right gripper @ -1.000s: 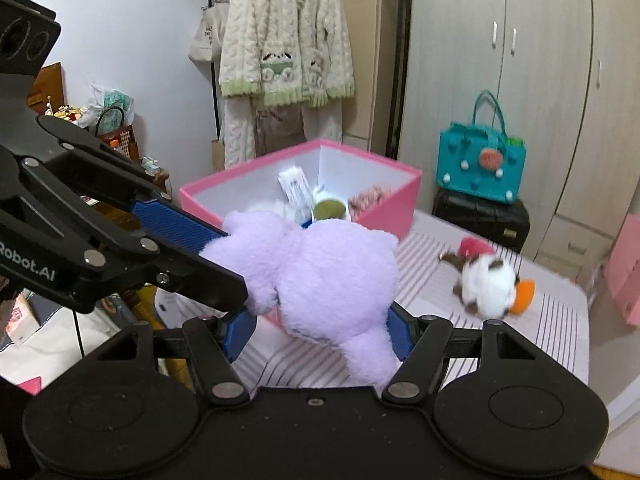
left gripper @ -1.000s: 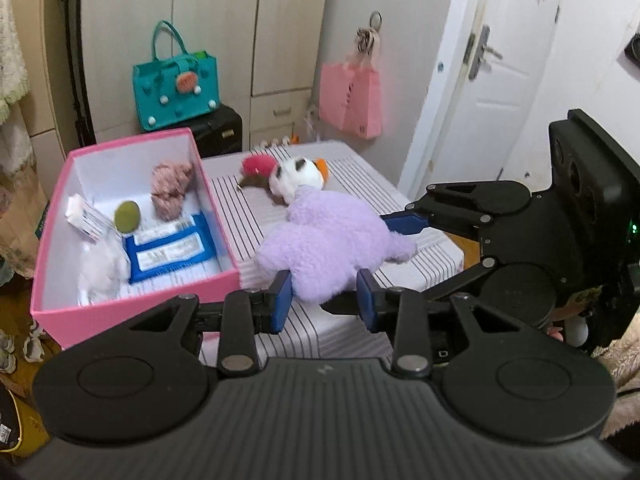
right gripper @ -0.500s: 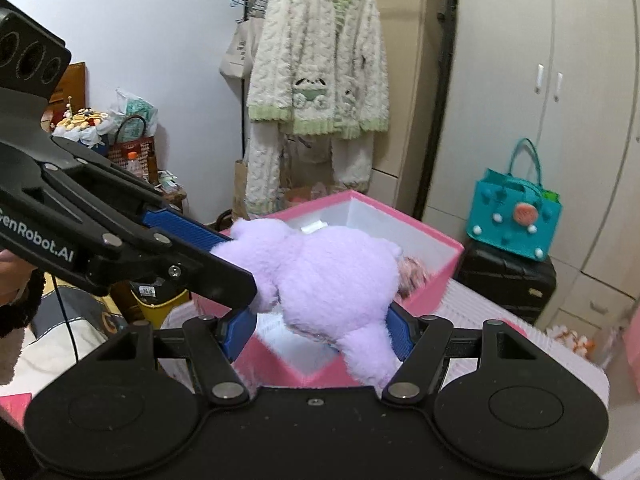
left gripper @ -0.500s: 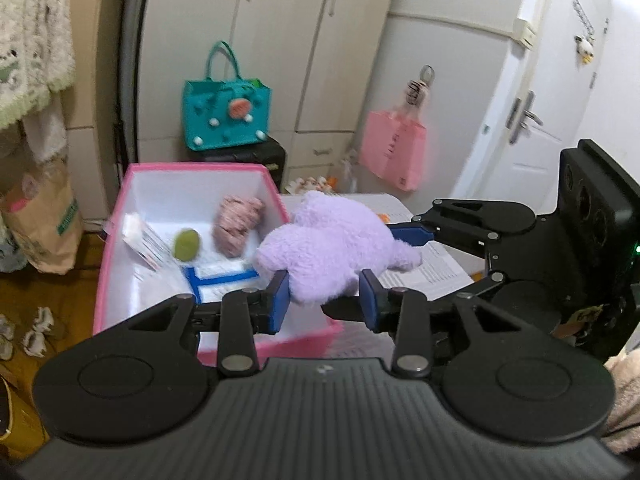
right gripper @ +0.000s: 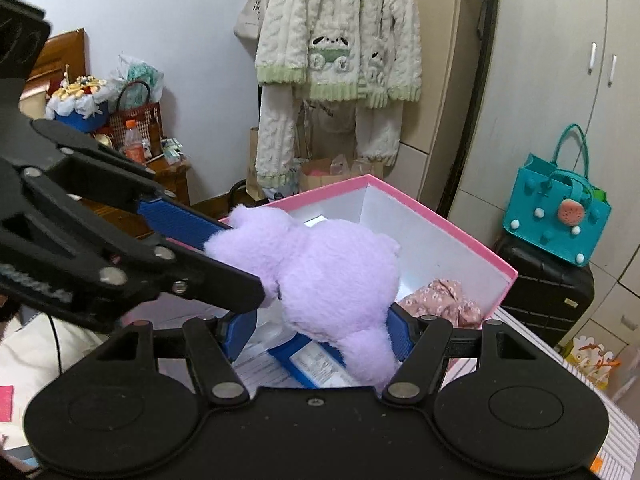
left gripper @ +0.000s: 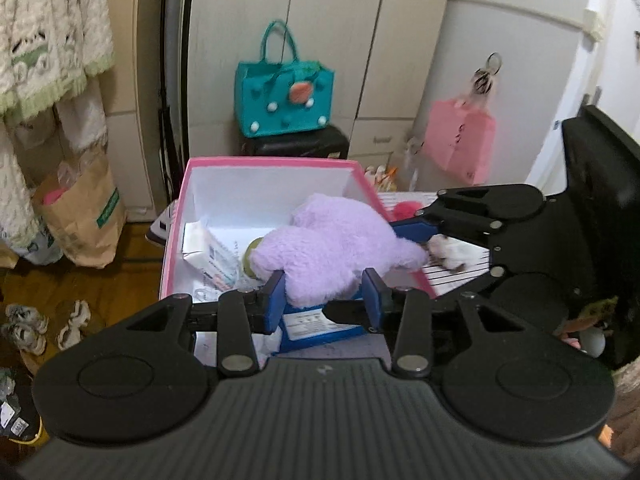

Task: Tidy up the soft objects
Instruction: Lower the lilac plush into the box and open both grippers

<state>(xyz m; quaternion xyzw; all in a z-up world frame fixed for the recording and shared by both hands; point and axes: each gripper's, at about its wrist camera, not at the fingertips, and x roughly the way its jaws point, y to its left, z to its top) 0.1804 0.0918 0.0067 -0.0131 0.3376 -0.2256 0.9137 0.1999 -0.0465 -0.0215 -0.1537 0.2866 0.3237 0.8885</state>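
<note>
Both pairs of jaws grip one item. Left gripper [left gripper: 323, 298]: blue pads against a lobe of the purple plush toy [left gripper: 332, 248], jaws opening at this moment, plush between them and in contact. Right gripper [right gripper: 318, 334]: jaws wide, clamped on the toy's lower body, one limb hanging below the pads.

Purple plush toy: carried between the two tools, suspended over the open pink storage box [left gripper: 172, 240], not yet resting inside. Two holds, judged necessary because the toy is broad and floppy; the loosening left grip suggests release into the box is beginning.

Box contents, near to far: blue wipes packet [left gripper: 316, 322] directly beneath the toy; white tissue packs [left gripper: 212, 256] at the left wall; a green ball [left gripper: 253, 258], mostly hidden behind the plush; a pink floral fabric item [right gripper: 444, 304] in the right corner. These crowd the floor of the box, so the toy will likely settle on top of them.

Striped tabletop [left gripper: 460, 276], right of the box: a white-and-brown plush [left gripper: 450, 254] partly hidden by the right tool, and something pink-red [left gripper: 404, 211] behind it, apparently awaiting sorting.

Beyond: teal felt handbag [left gripper: 285, 98] on a black case, pink bag [left gripper: 460, 142] hanging, cream knitted cardigan [right gripper: 340, 44] on the wardrobe side.
</note>
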